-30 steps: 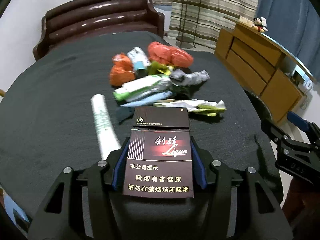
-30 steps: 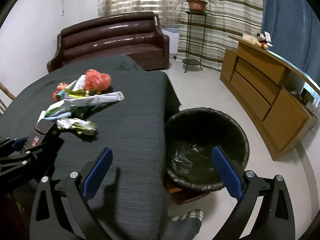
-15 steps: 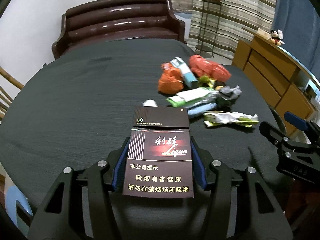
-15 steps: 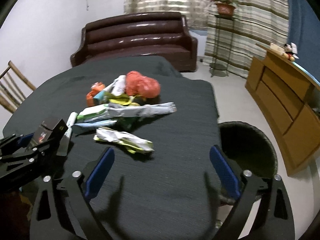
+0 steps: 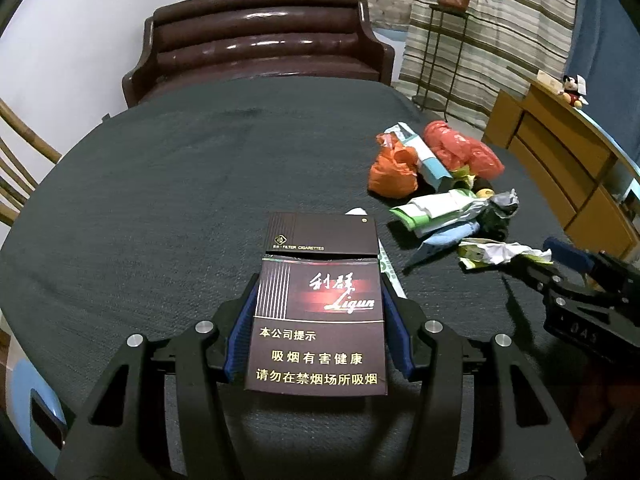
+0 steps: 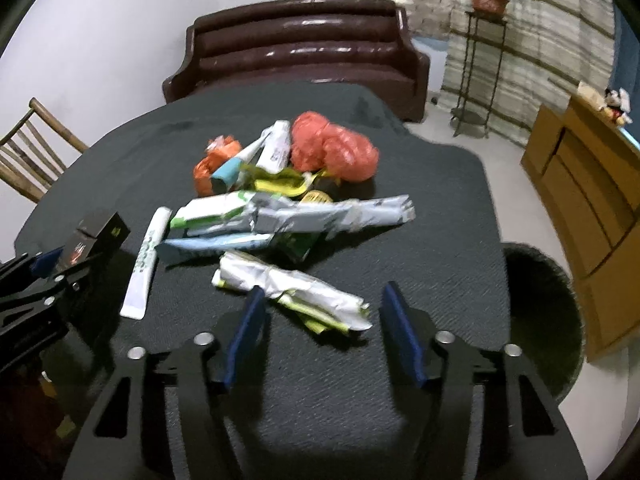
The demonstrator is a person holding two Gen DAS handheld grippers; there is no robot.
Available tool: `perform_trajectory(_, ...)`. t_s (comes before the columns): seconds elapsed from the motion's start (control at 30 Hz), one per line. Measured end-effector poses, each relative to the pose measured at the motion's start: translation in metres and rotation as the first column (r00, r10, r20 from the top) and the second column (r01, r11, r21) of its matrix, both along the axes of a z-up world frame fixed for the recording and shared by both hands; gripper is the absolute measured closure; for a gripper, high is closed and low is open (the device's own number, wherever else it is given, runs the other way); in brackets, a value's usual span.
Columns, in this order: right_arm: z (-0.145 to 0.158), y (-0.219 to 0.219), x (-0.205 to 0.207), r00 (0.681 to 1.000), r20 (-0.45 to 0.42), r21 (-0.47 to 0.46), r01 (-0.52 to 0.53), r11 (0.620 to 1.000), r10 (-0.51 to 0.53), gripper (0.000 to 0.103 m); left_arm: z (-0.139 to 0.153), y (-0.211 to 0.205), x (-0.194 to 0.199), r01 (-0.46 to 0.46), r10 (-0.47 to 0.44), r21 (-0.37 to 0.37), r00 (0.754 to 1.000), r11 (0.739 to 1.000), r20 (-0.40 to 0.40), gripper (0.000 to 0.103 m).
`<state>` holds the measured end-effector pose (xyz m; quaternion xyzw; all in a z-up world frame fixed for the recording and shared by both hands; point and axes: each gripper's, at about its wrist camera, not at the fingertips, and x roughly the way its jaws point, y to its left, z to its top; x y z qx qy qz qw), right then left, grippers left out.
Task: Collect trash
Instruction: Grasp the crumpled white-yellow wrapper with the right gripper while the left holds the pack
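Left claw clamping cigarette pack, right claw spread

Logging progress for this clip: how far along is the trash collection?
Early. Done: nothing visibly binned. In hand: the left tool grips the cigarette pack; the right tool is open just short of a crumpled wrapper. Left: the trash pile still on the table, beside the bin.

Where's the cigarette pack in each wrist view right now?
Left wrist: cigarette pack fills bottom centre, clamped in the left hand-held gripper.
Right wrist: same pack at far left edge, above the table.
Shared landmark: red plastic bag at the pile's far side.
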<state>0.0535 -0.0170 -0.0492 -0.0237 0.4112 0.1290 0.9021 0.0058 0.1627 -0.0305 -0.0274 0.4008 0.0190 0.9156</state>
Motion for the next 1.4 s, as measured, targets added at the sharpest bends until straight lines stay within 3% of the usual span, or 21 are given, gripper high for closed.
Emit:
perform_trajectory(0.13, -0.004, 0.002, -0.008, 0.999, -0.042, 0.029, -0.03, 0.999, 0.031, 0.058, -0.001, 0.001, 0.0, -0.002, 0.002, -0.002, 1.0, 1.0, -0.002, 0.049)
perform_trajectory(0.4, -0.001, 0.015, -0.026, 0.995, -0.048, 0.035, -0.09, 0.995, 0.092, 0.058, -0.001, 0.001, 0.0, -0.002, 0.002, -0.003, 1.0, 1.0, -0.002, 0.049)
perform_trajectory(0.83, -0.003, 0.03, 0.0, 0.99, -0.047, -0.005, -0.134, 0.991, 0.134, 0.058, -0.003, 0.012, -0.002, -0.031, 0.031, 0.007, 1.0, 1.0, 0.005, 0.049)
perform_trajectory(0.97, -0.003, 0.03, -0.007, 0.989, -0.043, -0.02, -0.142, 0.99, 0.141, 0.072, -0.003, 0.014, -0.003, -0.041, 0.041, 0.008, 0.999, 0.999, 0.002, 0.049)
perform_trajectory(1.27, -0.003, 0.015, -0.026, 0.995, -0.055, 0.025, -0.084, 0.996, 0.085, 0.075, -0.007, 0.011, -0.003, -0.035, 0.035, 0.0, 0.999, 0.999, -0.01, 0.049)
perform_trajectory(1.4, -0.003, -0.001, -0.033, 0.999, -0.051, 0.025, 0.003, 1.0, -0.001, 0.075, -0.009, 0.007, -0.003, -0.022, 0.022, -0.005, 1.0, 1.0, -0.015, 0.049)
